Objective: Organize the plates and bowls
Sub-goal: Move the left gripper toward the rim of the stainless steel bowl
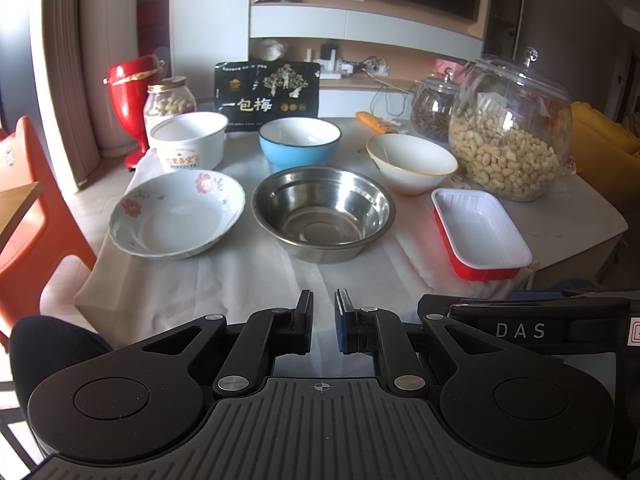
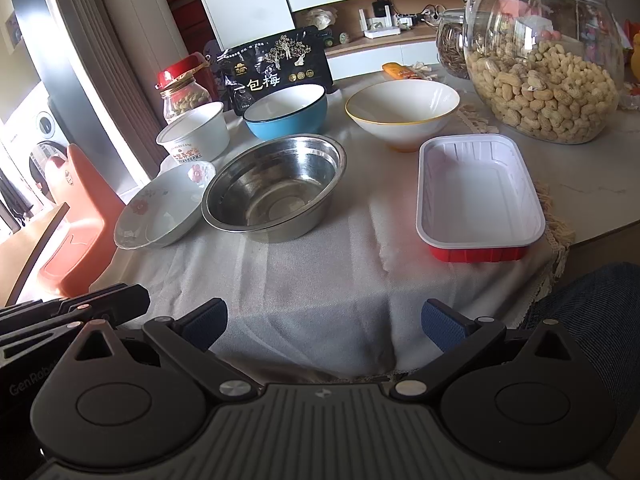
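Note:
On the cloth-covered table stand several empty dishes. A steel bowl [image 1: 323,212] [image 2: 274,186] sits in the middle, with a flowered white plate [image 1: 176,214] [image 2: 164,204] to its left. Behind them are a white paper tub [image 1: 190,140] [image 2: 196,132], a blue bowl [image 1: 300,140] [image 2: 286,110] and a white bowl with a yellow rim [image 1: 412,162] [image 2: 402,110]. At the right lies a red tray with a white inside [image 1: 478,232] [image 2: 478,196]. My left gripper [image 1: 324,320] hovers shut and empty over the near cloth. My right gripper [image 2: 324,326] hangs open, nothing between its fingers.
A big glass jar of peanuts [image 1: 508,132] [image 2: 544,60] and a smaller jar [image 1: 434,104] stand at the back right. A black snack bag [image 1: 268,94] [image 2: 276,68], a small nut jar [image 1: 170,98] and a red vase [image 1: 132,96] line the back left. An orange chair [image 1: 32,216] stands beside the table's left edge.

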